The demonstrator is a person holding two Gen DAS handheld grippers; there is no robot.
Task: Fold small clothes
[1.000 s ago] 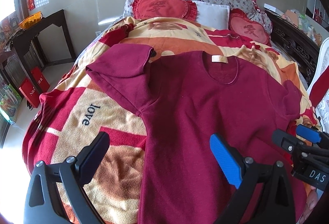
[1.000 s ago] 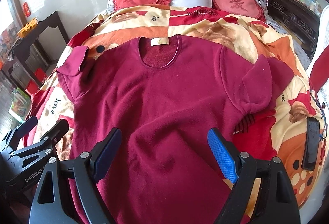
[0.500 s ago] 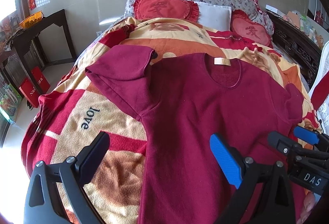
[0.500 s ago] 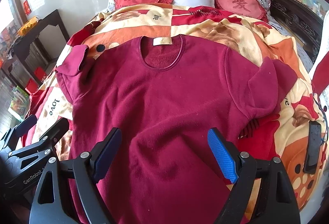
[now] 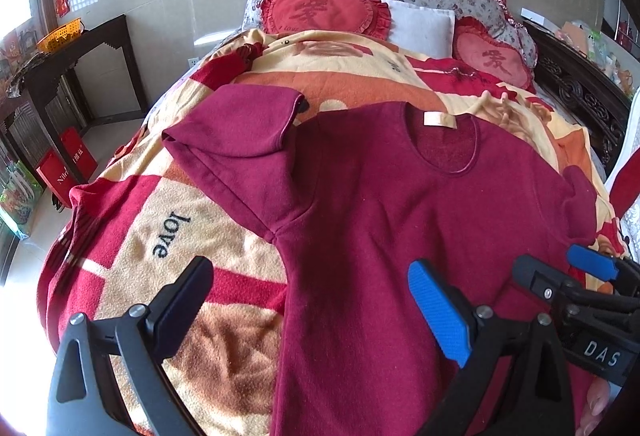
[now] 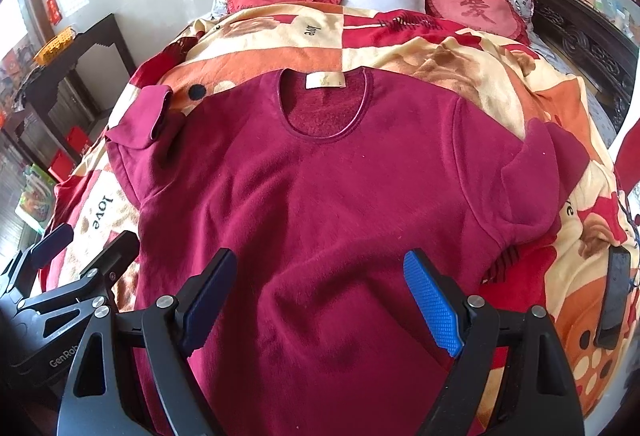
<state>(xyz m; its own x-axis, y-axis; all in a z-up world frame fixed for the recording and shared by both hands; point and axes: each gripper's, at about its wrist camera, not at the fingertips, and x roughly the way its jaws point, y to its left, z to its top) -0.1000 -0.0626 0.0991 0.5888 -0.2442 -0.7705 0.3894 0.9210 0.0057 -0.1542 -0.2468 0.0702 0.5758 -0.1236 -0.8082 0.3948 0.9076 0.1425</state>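
Ahead of both claws, spread flat and face-up on the patchwork red, orange and cream fleece blanket [image 6: 400, 36], lies the dark red short-sleeved fleece top [image 6: 320, 196]; its round neckline with the cream label [image 6: 324, 80] points away from you and its hem runs toward you beneath the fingers, which seems the natural layout for a fold that begins at the sides. Your left claw [image 5: 310, 310] hangs with jaws wide apart and gripping nothing, straddling the top's left side edge, so one finger sits over the blanket and the other over cloth; your right claw [image 6: 320, 302] is likewise spread wide and empty, above the lower body of the top; neither appears to touch the fabric, though the fisheye makes that hard to judge. Beyond the left claw, the left sleeve [image 5: 240, 132] is doubled back on itself; off to the right of the right claw, the right sleeve [image 6: 540, 176] lies rumpled; both probably want smoothing or tucking inward first. Further right of that claw, a black phone [image 6: 614, 296] rests on the blanket, clear of the top; keep the fold from sweeping over it.
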